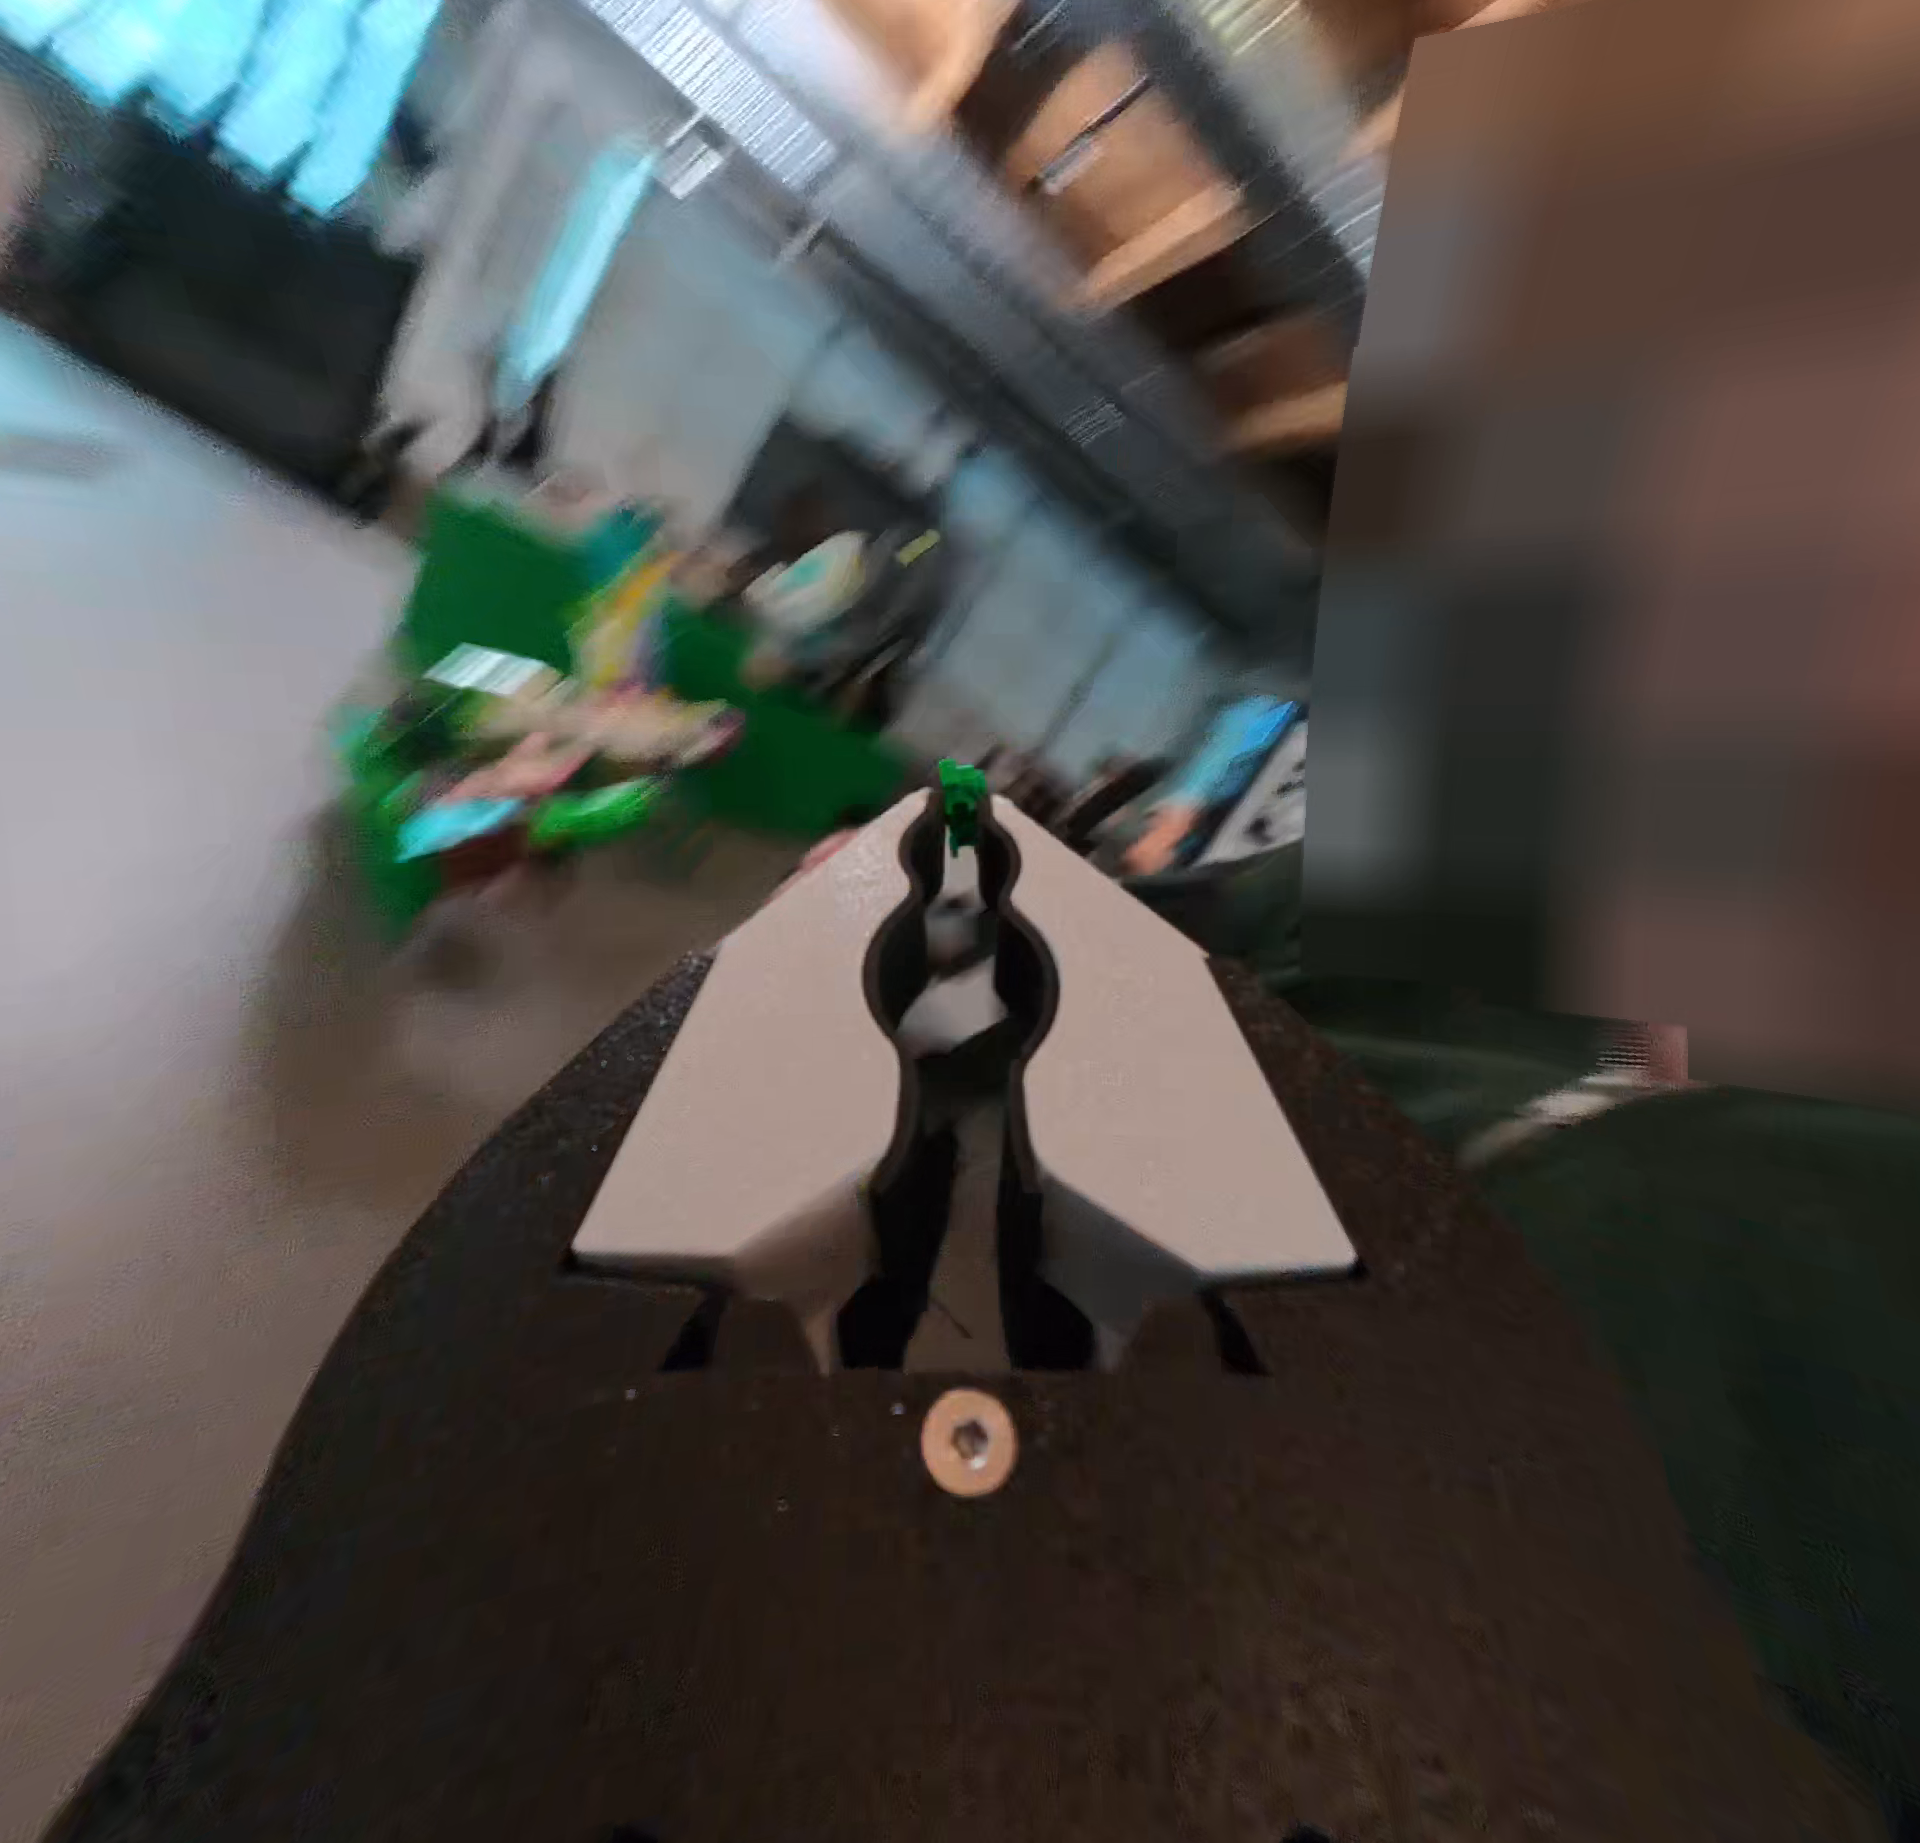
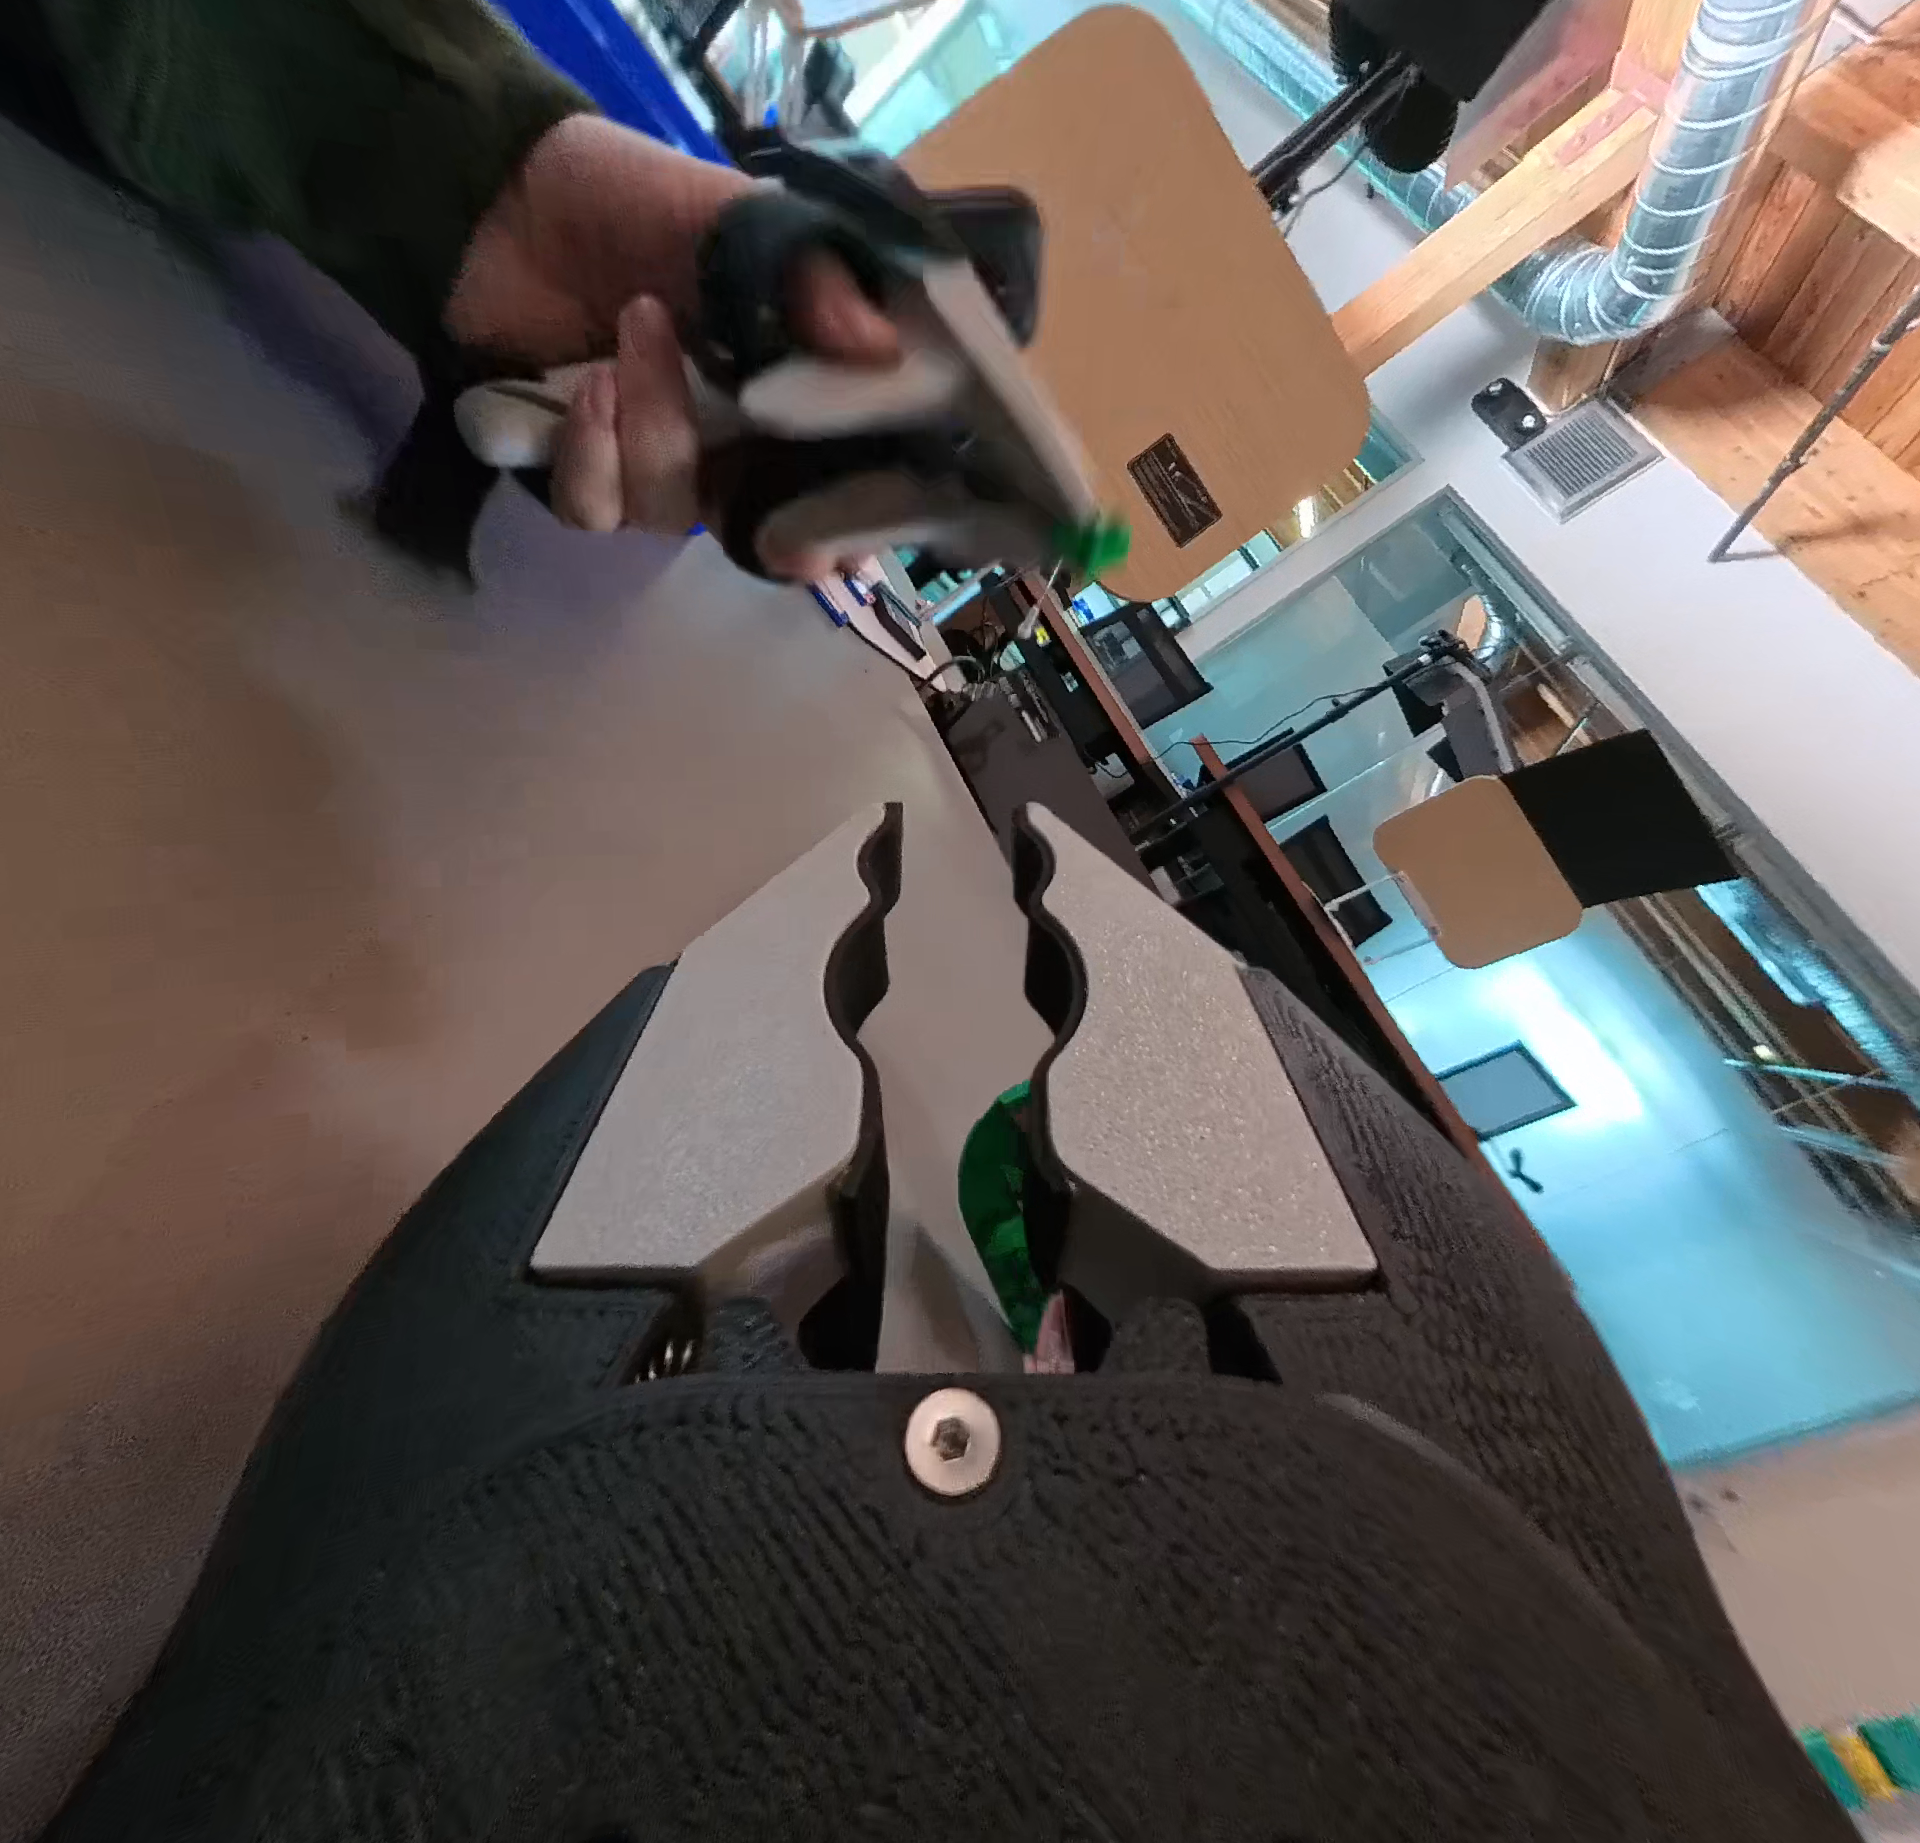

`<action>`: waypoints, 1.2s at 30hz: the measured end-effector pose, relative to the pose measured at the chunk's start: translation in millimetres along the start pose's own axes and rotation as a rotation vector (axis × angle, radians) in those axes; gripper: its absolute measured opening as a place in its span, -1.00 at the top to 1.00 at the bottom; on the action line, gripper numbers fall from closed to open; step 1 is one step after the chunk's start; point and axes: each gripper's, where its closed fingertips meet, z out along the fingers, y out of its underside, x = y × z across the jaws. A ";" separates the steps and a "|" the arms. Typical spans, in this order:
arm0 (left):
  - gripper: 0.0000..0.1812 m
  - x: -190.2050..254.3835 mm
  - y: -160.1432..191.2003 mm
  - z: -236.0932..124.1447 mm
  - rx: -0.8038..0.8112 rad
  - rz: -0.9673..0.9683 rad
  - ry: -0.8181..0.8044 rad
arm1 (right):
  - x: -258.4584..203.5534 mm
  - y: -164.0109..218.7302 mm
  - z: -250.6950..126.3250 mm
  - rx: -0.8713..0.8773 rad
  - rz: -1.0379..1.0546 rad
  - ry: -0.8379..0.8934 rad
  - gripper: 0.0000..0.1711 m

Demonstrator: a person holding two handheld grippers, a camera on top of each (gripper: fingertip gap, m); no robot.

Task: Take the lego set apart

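My left gripper (image 1: pixel 958 806) is shut on a small green lego piece (image 1: pixel 961 783) that sticks out past its tips, held in the air. The lego set (image 1: pixel 582 713), with green plates and mixed coloured parts, lies blurred on the table beyond and to the left. In the right wrist view the left gripper (image 2: pixel 1075 531) shows in a person's hand (image 2: pixel 623 339), the green piece (image 2: pixel 1096 543) at its tip. My right gripper (image 2: pixel 956 832) is open with nothing between its tips. A green lego part (image 2: pixel 997 1201) shows through the gap low between its fingers.
The grey-brown table (image 2: pixel 312 858) runs under both grippers. A dark green sleeve (image 2: pixel 260 79) reaches in from the upper left. A few coloured bricks (image 2: pixel 1860 1767) lie at the lower right corner. The room behind holds desks, shelves and a silver duct.
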 end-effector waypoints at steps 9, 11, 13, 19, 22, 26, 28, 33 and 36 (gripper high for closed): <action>0.95 -77.7 79.2 -10.5 -0.493 0.033 -0.559 | -32.6 34.6 18.3 -0.252 -0.150 -0.100 0.73; 0.95 -81.7 82.4 -12.9 -0.493 -0.002 -0.556 | -39.7 42.8 19.9 -0.291 -0.132 -0.140 0.76; 0.95 -82.9 84.5 -13.2 -0.486 -0.045 -0.538 | -44.7 49.0 22.1 -0.321 -0.116 -0.171 0.76; 0.95 -87.4 92.6 -15.8 -0.513 -0.087 -0.534 | -55.8 53.1 28.7 -0.339 -0.039 -0.237 0.84; 0.95 -88.6 92.3 -16.4 -0.511 -0.093 -0.540 | -56.3 54.3 30.0 -0.351 -0.047 -0.238 0.84; 0.95 -88.8 92.4 -16.8 -0.509 -0.108 -0.534 | -56.1 55.1 30.3 -0.359 -0.044 -0.238 0.84; 0.95 -88.6 92.8 -16.8 -0.510 -0.114 -0.531 | -56.3 55.2 30.2 -0.361 -0.021 -0.249 0.84; 0.95 -87.9 93.8 -16.6 -0.514 -0.127 -0.521 | -57.3 54.7 29.7 -0.370 0.020 -0.290 0.75; 0.95 -87.8 94.0 -16.5 -0.514 -0.130 -0.519 | -56.4 54.4 29.5 -0.365 0.043 -0.295 0.73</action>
